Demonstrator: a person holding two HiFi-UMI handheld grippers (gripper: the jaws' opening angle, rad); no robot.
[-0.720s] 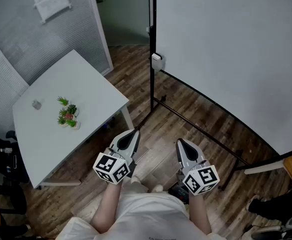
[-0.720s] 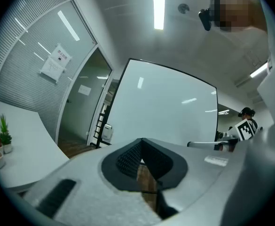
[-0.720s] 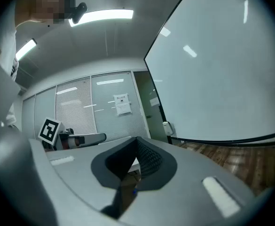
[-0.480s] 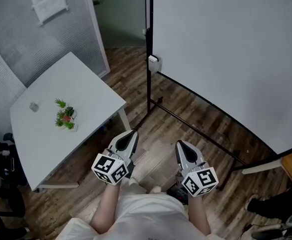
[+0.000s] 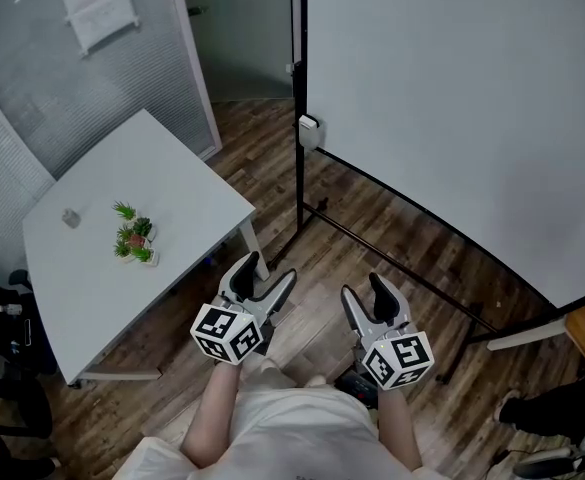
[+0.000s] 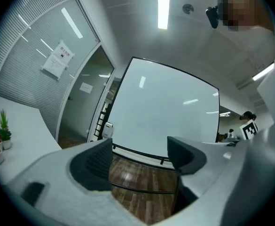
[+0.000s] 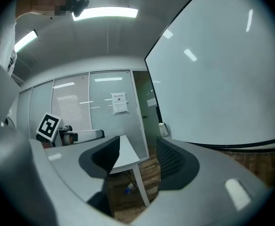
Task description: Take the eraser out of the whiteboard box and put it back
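A small white whiteboard box (image 5: 310, 131) hangs on the left edge of the big whiteboard (image 5: 452, 98); it also shows small in the left gripper view (image 6: 108, 130) and the right gripper view (image 7: 163, 129). No eraser can be made out. My left gripper (image 5: 264, 276) and right gripper (image 5: 367, 298) are held side by side over the wooden floor, well short of the box. Both stand open with nothing between their fingers, as the left gripper (image 6: 139, 159) and right gripper (image 7: 137, 161) views confirm.
A white table (image 5: 172, 178) at the left carries a small potted plant (image 5: 132, 236) and a little grey object (image 5: 70, 218). The whiteboard's black stand bar (image 5: 392, 258) runs across the floor ahead. Dark chairs (image 5: 2, 368) stand at the far left.
Both grippers' jaws were together earlier and now stand apart. The hands stay at about the same place; the view has shifted only slightly.
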